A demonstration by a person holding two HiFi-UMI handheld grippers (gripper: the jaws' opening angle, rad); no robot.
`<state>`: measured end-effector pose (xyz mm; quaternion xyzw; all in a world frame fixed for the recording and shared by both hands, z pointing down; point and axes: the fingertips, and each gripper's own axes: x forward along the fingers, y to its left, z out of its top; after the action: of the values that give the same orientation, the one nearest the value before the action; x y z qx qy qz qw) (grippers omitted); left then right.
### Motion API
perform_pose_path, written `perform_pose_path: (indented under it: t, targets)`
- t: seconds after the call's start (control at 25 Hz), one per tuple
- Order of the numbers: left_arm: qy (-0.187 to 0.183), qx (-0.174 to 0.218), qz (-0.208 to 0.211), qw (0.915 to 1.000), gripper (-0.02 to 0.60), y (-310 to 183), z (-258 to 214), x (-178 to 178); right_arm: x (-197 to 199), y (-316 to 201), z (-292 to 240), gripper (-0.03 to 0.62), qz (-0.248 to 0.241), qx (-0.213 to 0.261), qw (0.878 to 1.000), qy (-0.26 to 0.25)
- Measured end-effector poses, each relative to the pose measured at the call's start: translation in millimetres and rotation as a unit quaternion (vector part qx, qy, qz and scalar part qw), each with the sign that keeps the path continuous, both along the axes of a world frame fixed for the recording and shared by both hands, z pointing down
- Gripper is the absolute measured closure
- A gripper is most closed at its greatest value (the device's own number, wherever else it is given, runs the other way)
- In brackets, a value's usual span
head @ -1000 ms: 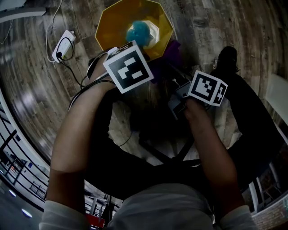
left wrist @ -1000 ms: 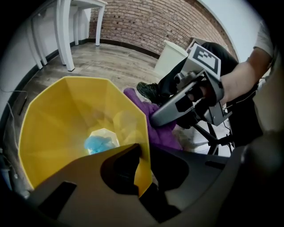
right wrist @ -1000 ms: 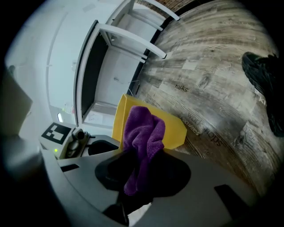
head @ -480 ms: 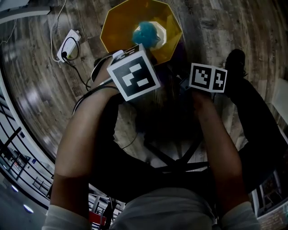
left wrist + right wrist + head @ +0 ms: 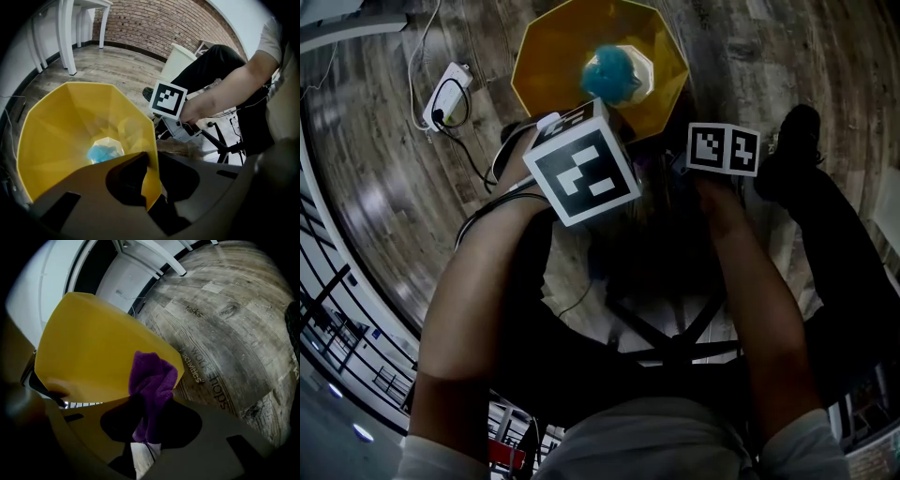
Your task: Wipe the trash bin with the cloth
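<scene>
1. The wood-plank floor (image 5: 384,187) fills the head view. All the work is at its 12 o'clock edge.
2. The yellow, many-sided trash bin (image 5: 546,58) stands on the floor at 12 o'clock in the head view, with its mouth facing up.
3. The left gripper (image 5: 149,180) is clamped on the bin's rim at about 7 o'clock on the mouth. One jaw is inside the wall and the other outside, so this hand looks to be steadying the bin.
4. The right gripper (image 5: 147,423) is at about 5 o'clock of the bin and angled down at its outer wall. Its jaws are closed on the cloth.
5. The purple cloth (image 5: 152,380) sticks out past the jaws in a bunched fold and lies against the lower outer wall. Whether it presses on the wall or only brushes it can't be told. This looks like an early point in wiping the outside, with most of the wall not yet covered.
6. A white power strip (image 5: 445,94) with its cable lies at 10 o'clock, well apart from the bin.
7. A blue wad (image 5: 609,75) sits at the bottom of the bin.
8. The next move probably calls for a firm grip on the rim while the cloth is pressed flat and swept along the wall. A loose hold on a light bin could let it tip or slide.
</scene>
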<state>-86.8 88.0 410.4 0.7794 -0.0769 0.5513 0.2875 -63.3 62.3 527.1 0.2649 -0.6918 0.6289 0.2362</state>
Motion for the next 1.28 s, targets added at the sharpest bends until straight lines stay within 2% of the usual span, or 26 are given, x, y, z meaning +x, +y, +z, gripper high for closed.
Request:
perform_pose_path:
  t: [0.24,0.6,0.92,1.28]
  targets:
    - [0.002,0.008,-0.006,1.0,0.528,2,3,-1,-4,5,24,0.48,0.01,-0.01,1.0,0.013]
    - [0.003,-0.003,-0.015,0.9999,0.528,1,1,4,-3,1,60,0.48,0.014,-0.03,0.999,0.04]
    - [0.004,-0.003,-0.022,0.9998,0.526,-2,0,5,-1,-6,102,0.48,0.0,-0.028,0.995,0.091]
    - [0.004,-0.006,-0.036,0.9993,0.523,-6,1,7,-10,-15,117,0.48,0.009,-0.044,0.995,0.094]
